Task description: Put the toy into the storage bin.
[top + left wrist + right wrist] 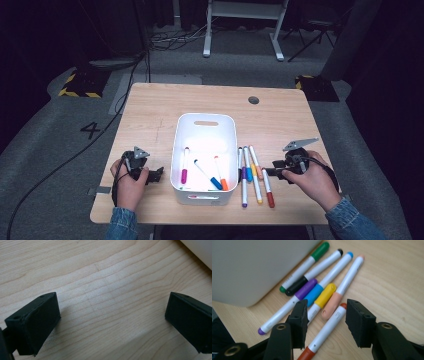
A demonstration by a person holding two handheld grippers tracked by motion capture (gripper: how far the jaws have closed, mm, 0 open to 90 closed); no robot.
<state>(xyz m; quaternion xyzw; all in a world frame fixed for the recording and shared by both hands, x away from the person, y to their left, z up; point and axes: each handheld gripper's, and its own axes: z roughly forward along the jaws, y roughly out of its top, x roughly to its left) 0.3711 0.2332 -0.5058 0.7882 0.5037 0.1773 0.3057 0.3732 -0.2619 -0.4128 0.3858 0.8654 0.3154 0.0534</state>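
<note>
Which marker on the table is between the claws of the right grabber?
The red-capped marker. It lies between the open right gripper jaws; the others lie closer to the white bin.

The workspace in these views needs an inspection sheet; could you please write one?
Surface: wooden table, bare apart from items below.
Job's things: white bin holding four markers; loose markers lying beside it; the red-capped marker lies between the right tongs' jaws, ungripped.
Clutter: nothing seen.
Grippers: left tongs open over bare wood; right tongs open.
Cables: black cable crossing the floor at left.
Surroundings: grey carpet, hazard-striped feet.
</note>
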